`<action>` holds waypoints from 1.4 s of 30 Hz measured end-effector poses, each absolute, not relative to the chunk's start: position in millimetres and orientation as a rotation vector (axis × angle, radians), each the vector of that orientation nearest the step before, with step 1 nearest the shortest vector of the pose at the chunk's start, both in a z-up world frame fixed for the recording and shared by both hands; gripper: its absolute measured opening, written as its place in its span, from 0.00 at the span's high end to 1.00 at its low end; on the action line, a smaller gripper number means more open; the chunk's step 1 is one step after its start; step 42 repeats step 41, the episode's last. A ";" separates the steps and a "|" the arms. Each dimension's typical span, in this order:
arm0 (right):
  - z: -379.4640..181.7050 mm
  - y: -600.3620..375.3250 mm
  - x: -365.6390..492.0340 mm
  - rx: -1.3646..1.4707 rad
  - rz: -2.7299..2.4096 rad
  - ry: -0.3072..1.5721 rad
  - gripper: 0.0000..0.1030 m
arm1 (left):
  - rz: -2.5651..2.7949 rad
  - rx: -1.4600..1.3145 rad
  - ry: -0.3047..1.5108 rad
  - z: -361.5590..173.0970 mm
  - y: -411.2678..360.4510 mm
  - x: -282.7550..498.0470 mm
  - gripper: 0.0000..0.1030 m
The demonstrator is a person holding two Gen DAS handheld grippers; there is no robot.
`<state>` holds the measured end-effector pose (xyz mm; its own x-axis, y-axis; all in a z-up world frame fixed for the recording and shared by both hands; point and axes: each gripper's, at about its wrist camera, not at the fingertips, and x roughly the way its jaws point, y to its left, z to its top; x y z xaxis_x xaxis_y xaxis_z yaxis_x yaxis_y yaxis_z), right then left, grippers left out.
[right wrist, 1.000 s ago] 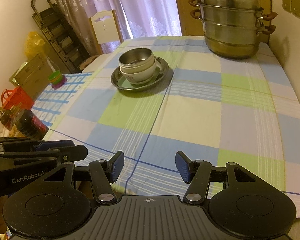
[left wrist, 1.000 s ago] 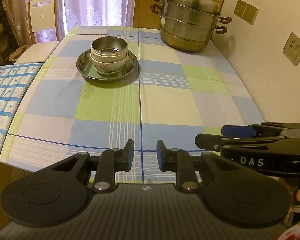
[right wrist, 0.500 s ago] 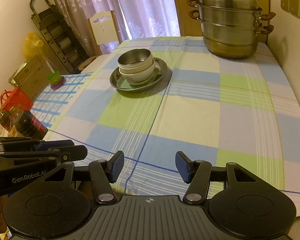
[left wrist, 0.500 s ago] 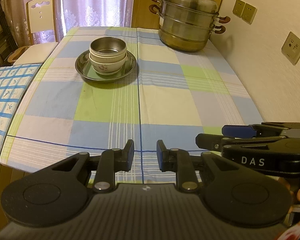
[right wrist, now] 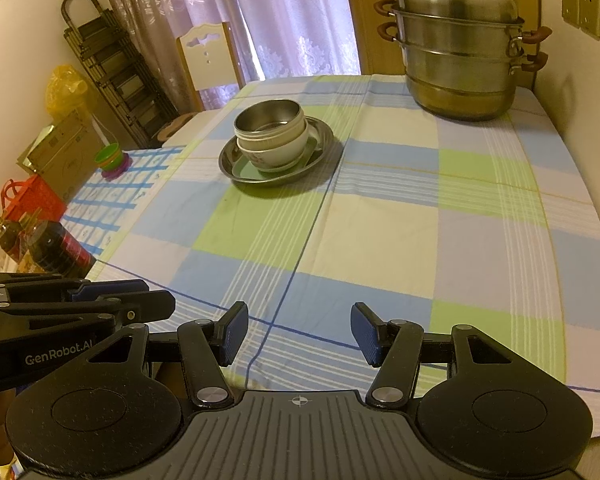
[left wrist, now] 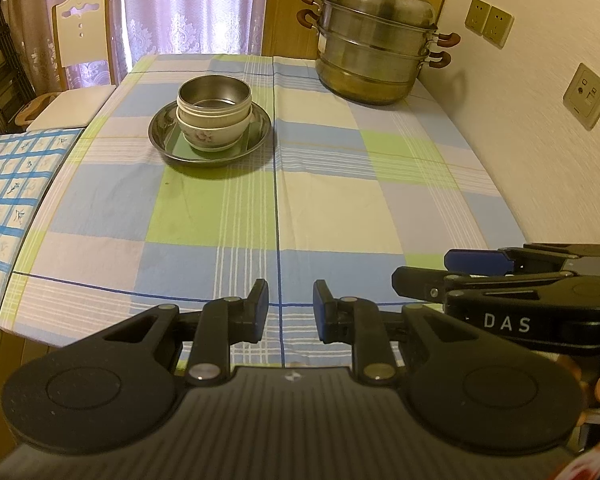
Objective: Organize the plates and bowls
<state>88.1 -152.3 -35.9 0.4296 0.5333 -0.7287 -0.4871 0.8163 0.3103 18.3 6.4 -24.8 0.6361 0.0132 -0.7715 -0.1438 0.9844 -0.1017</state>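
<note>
Well beyond both tools (left wrist: 291, 306) — stacked bowls (left wrist: 214, 118).

Left gripper (left wrist: 291, 306) narrow – right gripper (right wrist: 299, 333) (wider); empty

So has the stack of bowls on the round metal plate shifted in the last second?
No. The bowl stack sits centred on the metal plate, as before, beside the tablecloth's centre seam.

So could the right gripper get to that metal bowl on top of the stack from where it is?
Probably yes. The right gripper is open and empty, and only bare tablecloth lies between it and the metal bowl, which sits topmost with its rim exposed. It is far off, so the person must lean in.
</note>
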 end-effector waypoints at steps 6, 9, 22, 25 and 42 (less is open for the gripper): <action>-34.7 -153.7 89.1 0.056 0.638 0.927 0.44 | 0.090 -0.158 0.878 -24.7 6.1 18.5 0.80; -34.8 -153.6 89.0 0.056 0.638 0.927 0.44 | 0.090 -0.158 0.877 -24.7 6.1 18.7 0.80; -29.0 -156.8 95.4 0.055 0.650 0.921 0.45 | 0.097 -0.157 0.874 -22.6 4.2 22.7 0.80; -29.2 -156.6 98.0 0.054 0.656 0.920 0.44 | 0.102 -0.158 0.874 -21.7 3.7 25.6 0.80; -36.0 -161.5 112.2 0.048 0.683 0.921 0.44 | 0.134 -0.168 0.871 -24.3 -1.3 34.9 0.80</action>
